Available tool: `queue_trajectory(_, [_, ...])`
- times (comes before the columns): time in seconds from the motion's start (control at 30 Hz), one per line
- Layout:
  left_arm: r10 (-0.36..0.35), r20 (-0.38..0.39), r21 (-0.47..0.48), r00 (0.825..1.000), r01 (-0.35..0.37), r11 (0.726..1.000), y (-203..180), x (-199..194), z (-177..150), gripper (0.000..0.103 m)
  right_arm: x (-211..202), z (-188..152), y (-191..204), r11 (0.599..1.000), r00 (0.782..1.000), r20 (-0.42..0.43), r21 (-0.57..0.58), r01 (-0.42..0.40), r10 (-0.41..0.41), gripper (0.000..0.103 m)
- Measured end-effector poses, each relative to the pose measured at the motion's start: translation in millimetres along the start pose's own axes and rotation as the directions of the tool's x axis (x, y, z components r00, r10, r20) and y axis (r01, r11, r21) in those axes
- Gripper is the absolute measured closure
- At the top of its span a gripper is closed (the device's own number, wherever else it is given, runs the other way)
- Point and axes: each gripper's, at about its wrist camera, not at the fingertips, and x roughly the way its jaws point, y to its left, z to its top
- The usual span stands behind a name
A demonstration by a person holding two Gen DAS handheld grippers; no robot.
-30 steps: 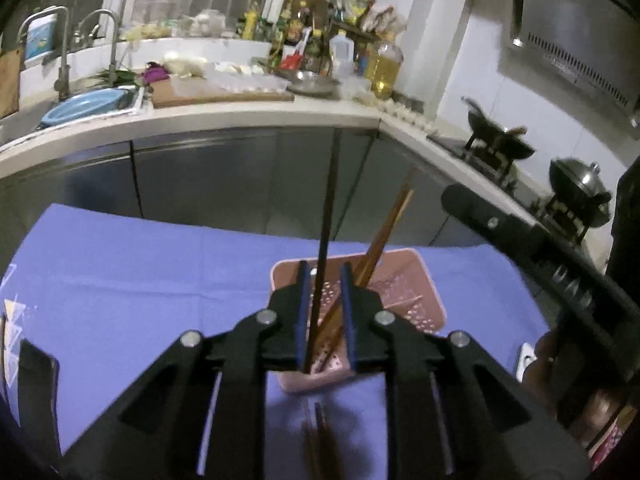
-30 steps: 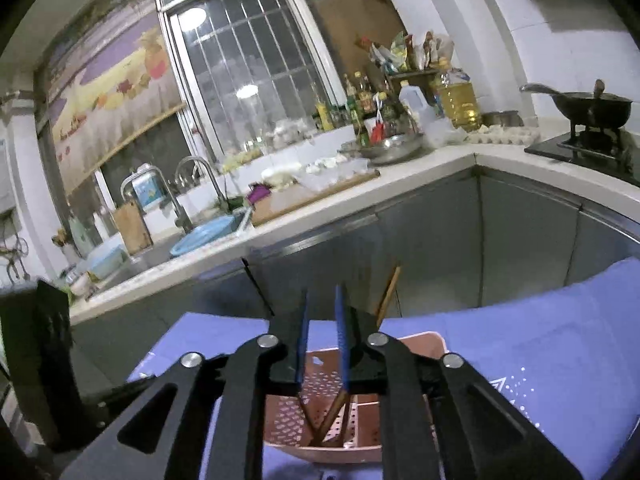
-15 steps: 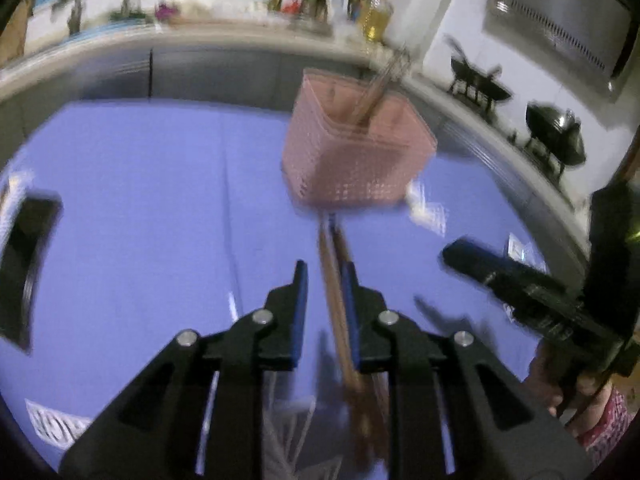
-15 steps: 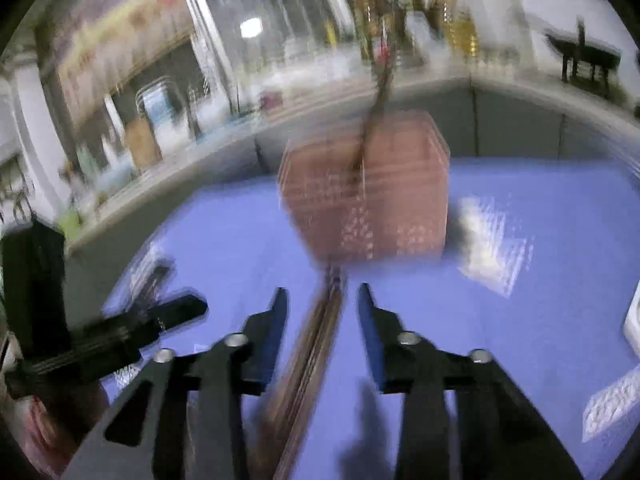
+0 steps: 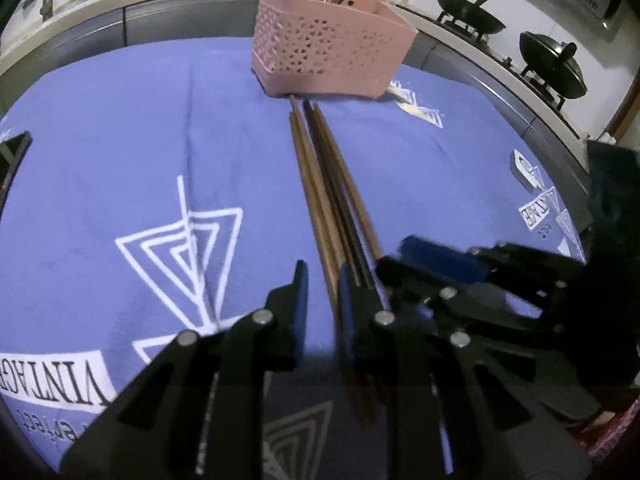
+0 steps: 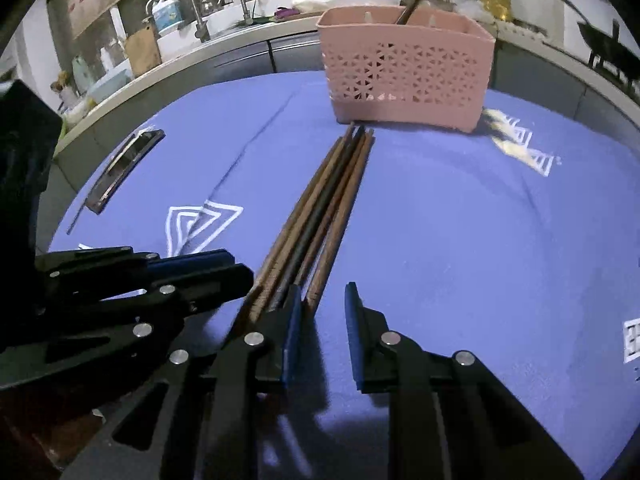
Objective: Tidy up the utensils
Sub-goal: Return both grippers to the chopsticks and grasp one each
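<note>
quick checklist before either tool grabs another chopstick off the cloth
1. Left tool open: ok, a gap shows between its fingers.
2. Right tool open: ok, wider gap, nothing held.
3. Chopsticks within reach: ok, the bundle lies flat on the cloth, near ends at both tools.
4. One stick singled out: not ok, they lie packed side by side; the left tool's gap is over the bundle's left edge, the right tool's gap sits just right of it.
5. Basket upright, with room: ok, a few chopsticks already stand in it.
6. Tools apart: cannot tell, they crowd the same end.
</note>
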Motion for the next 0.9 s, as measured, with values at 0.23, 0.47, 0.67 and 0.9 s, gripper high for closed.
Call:
queue_trajectory(0.23, [0.068, 0.010, 0.048, 0.998, -0.068, 0.997, -13.8, 11.1, 6.9, 0.089, -3.3, -7.3, -17.1, 0.999, 1.000, 0.012, 0.037, 0.022, -0.022, 0.080])
queue_trajectory(0.47, [0.102, 0.013, 0.019, 0.995, -0.103, 0.995, -6.6, 20.1, 20.1, 0.088, -1.8, -8.5, -17.0, 0.999, 1.000, 0.018, 0.054, -0.002, 0.001, 0.080])
queue_trajectory(0.67, [0.176, 0.034, 0.064, 0.984, -0.178, 0.982, -14.2, 28.0, 27.1, 0.091, 2.5, -9.0, -12.3, 0.999, 0.999, 0.033, 0.022, 0.028, -0.029, 0.081])
queue_trajectory(0.9, [0.119, 0.013, 0.037, 0.993, -0.119, 0.992, 13.1, 15.9, 23.1, 0.097, -9.8, -20.5, -52.1, 0.994, 0.999, 0.019, 0.099, 0.049, -0.051, 0.096])
